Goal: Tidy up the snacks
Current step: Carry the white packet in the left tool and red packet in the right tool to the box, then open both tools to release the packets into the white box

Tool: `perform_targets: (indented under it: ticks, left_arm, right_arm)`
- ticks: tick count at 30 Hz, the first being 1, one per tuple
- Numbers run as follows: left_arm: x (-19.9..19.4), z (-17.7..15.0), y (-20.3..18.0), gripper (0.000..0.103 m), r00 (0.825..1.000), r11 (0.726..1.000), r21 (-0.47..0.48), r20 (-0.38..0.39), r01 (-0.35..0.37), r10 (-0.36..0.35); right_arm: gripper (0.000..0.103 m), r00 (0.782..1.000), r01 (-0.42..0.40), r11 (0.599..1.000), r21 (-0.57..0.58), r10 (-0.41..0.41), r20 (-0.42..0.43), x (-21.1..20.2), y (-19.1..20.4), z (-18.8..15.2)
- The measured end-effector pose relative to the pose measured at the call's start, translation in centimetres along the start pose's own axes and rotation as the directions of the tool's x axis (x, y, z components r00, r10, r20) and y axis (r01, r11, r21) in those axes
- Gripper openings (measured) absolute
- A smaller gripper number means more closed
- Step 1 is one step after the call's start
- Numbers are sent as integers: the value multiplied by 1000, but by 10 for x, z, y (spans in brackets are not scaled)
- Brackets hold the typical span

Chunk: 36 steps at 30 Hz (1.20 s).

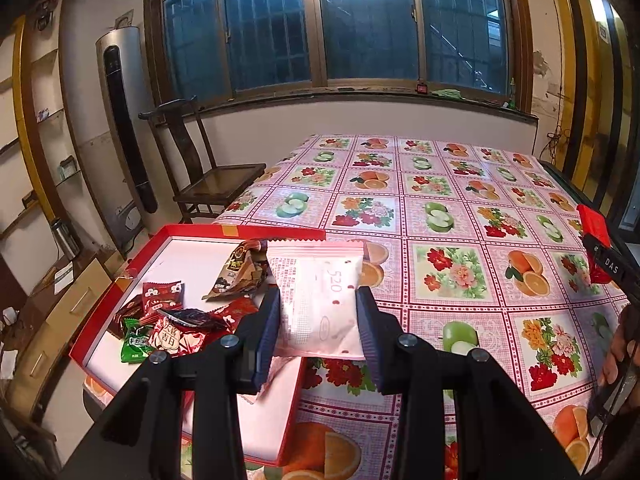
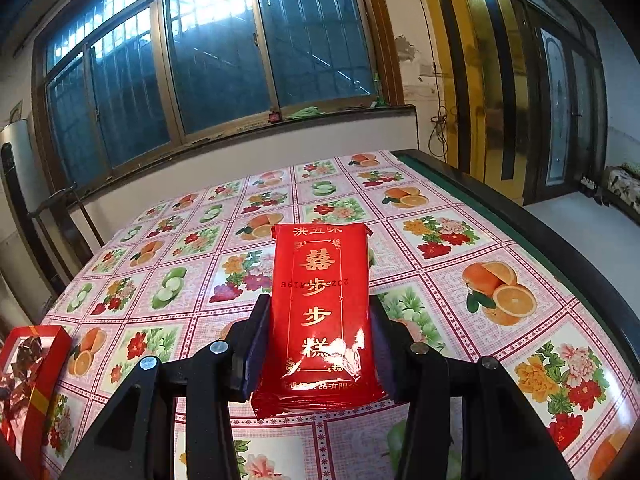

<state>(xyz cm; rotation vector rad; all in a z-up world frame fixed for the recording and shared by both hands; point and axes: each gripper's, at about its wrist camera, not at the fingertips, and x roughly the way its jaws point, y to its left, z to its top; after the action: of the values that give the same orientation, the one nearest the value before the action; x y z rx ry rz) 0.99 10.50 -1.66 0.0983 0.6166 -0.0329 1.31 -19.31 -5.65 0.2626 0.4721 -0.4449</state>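
My left gripper (image 1: 318,300) is shut on a pale pink snack packet (image 1: 320,300) and holds it in the air beside the right edge of a shallow red box (image 1: 120,300) with a white floor. Several small wrapped snacks (image 1: 172,324) in red, green and brown lie inside that box. My right gripper (image 2: 318,336) is shut on a long red packet with gold characters (image 2: 320,312), held above the fruit-patterned tablecloth (image 2: 440,280). The same red packet (image 1: 594,228) and the right gripper's black frame show at the right edge of the left wrist view.
The red box (image 2: 40,360) sits at the table's left end, partly over its edge. A dark wooden chair (image 1: 208,176) stands beyond the table's left corner, next to a tall grey appliance (image 1: 124,120). A window wall lies behind, and the table's dark rim (image 2: 560,248) runs along the right.
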Motion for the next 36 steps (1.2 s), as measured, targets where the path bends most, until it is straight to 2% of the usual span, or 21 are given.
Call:
perform_targets:
  ticks: [11,17,23,25,29,36]
  left_arm:
    - [0,-3,25,37,1000,999,-37,14,-25,26]
    - [5,-6,40,37,999,997,-57,9,-45,45]
    - [11,-7,62,37,996,993,-79,4,-92,93]
    - [12,-6,73,37,991,988,-79,4,-130,131]
    - [17,-6,101,37,981,976,-96,-23,-196,195]
    - [25,-15,129,38,970,966,-100,-71,-237,231]
  right_arm:
    - [50,998,-57,998,-27,57,12,-9,17,-7]
    - [50,990,-140,988,-57,141,10,-18,44,-16]
    - [50,967,-255,964,-81,254,-20,-23,87,-26]
    - [50,954,-301,950,-88,299,-39,-24,107,-31]
    - [50,913,-407,909,-91,402,-66,-31,151,-38]
    - [50,816,-575,808,-130,555,-163,-41,246,-62]
